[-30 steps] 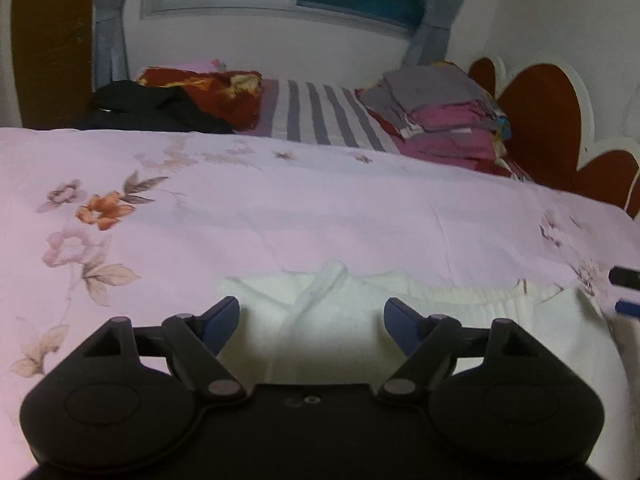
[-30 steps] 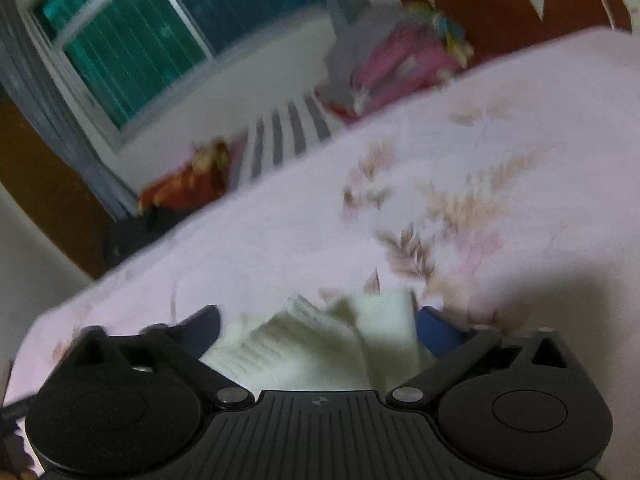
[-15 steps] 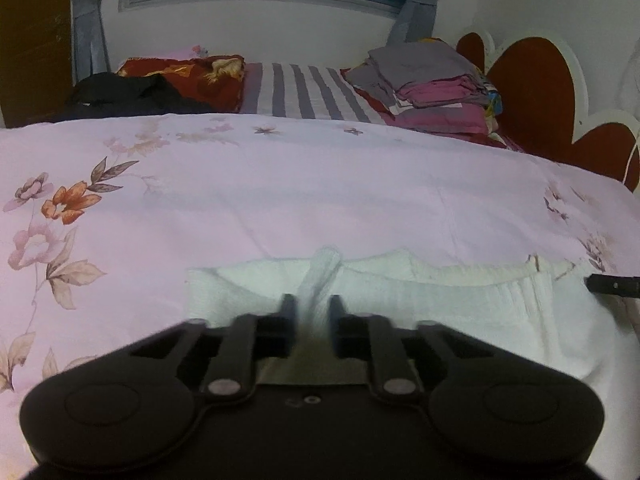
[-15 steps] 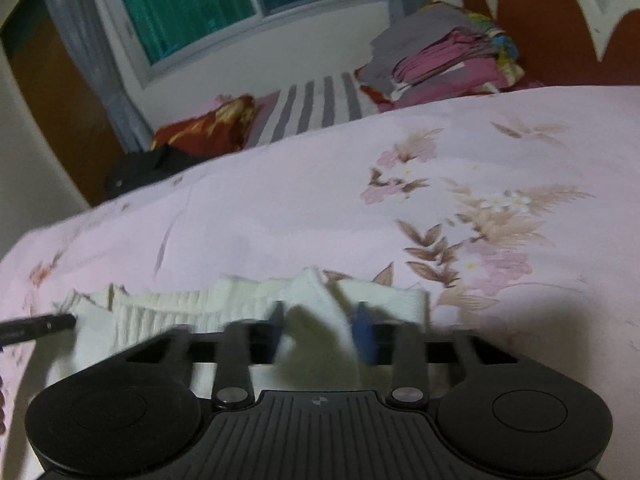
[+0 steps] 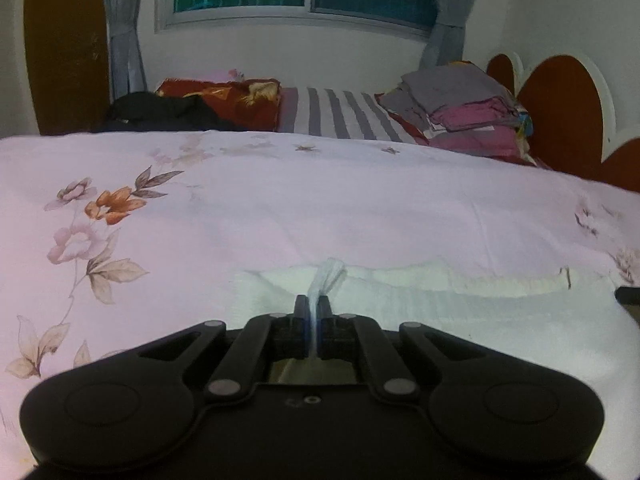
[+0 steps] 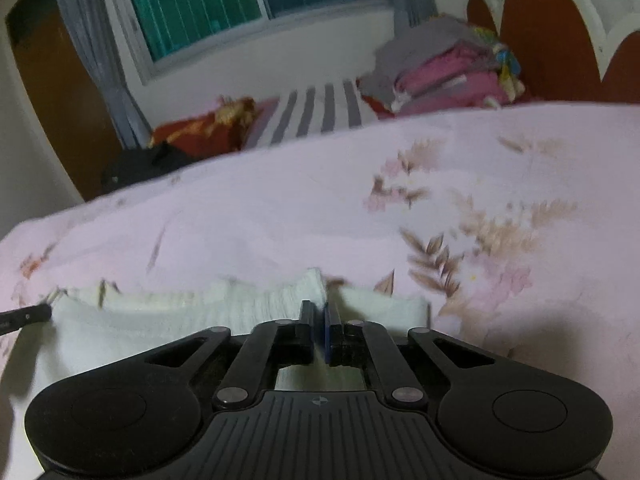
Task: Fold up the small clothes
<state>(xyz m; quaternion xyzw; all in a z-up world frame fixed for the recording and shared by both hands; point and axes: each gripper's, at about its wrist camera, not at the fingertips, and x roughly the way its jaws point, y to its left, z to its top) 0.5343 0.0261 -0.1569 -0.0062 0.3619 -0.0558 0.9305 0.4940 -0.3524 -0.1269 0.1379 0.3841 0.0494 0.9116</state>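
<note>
With both the left gripper (image 5: 313, 307) and right gripper (image 6: 321, 312) clamped on the cream garment (image 5: 460, 304) lying flat on the pink bedspread (image 5: 280, 208), folding looks barely begun, no fold made yet.

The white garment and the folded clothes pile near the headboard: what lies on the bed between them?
In the left wrist view, only bare pink floral bedsheet lies between the white garment and the folded clothes pile. Nothing else sits on that stretch.

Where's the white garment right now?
The white garment lies flat on the pink floral bedspread, low in both wrist views, its far edge pinched by the left tool and right tool.
</note>
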